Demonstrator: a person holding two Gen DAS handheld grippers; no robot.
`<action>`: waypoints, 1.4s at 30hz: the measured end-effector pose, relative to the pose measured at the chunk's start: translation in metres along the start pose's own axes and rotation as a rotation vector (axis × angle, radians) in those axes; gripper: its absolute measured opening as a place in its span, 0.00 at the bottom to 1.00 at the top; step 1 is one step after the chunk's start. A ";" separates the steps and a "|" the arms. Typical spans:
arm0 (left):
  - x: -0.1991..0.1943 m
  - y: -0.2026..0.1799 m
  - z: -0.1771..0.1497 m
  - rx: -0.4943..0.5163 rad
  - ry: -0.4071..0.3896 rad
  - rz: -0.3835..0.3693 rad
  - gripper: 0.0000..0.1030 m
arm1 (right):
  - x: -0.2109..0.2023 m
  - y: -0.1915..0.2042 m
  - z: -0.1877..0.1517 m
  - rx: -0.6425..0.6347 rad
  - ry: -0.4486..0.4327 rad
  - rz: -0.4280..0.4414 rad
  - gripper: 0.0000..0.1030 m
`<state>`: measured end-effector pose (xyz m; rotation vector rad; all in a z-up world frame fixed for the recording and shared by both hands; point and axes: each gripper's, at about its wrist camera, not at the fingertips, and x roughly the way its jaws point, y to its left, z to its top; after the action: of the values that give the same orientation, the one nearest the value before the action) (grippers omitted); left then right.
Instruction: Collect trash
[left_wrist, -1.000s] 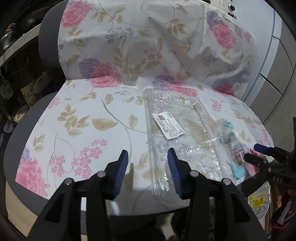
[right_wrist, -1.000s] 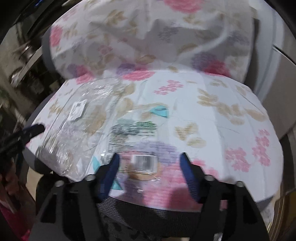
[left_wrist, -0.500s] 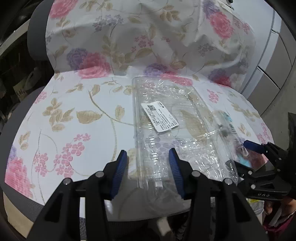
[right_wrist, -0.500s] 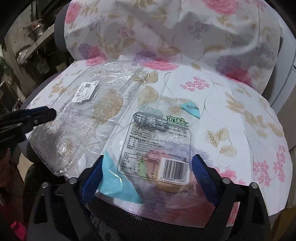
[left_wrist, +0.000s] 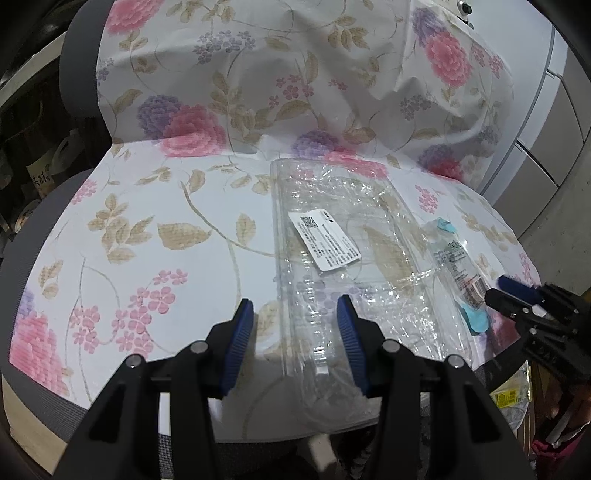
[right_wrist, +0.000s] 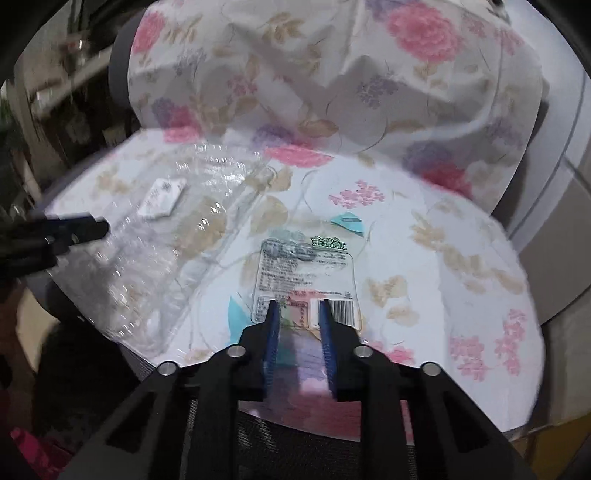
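Lying lengthwise away from the left gripper (left_wrist: 295, 332), the clear plastic tray (left_wrist: 343, 266) has its near end between jaws standing apart. Rightward, the right gripper (right_wrist: 297, 325) has been closing its jaws astride the printed wrapper (right_wrist: 306, 273), not yet pinching it.

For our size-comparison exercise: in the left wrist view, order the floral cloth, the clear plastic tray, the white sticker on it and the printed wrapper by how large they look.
1. Floral cloth
2. Clear plastic tray
3. White sticker and printed wrapper: they look alike, and the wrapper is seen edge-on, so left unranked.
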<state>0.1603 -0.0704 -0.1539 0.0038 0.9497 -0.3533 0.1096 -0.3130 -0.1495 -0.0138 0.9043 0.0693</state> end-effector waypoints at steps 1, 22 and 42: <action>-0.001 0.000 0.000 0.002 -0.002 0.002 0.44 | -0.004 -0.010 0.002 0.042 -0.025 0.013 0.59; 0.015 -0.004 0.010 0.004 0.035 0.020 0.44 | 0.014 -0.022 -0.013 0.119 0.034 0.073 0.05; 0.037 -0.007 0.031 0.040 0.056 0.070 0.07 | -0.013 -0.042 -0.004 0.154 -0.060 0.092 0.62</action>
<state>0.2030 -0.0924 -0.1641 0.0834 0.9955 -0.3083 0.1008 -0.3555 -0.1424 0.1725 0.8481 0.0854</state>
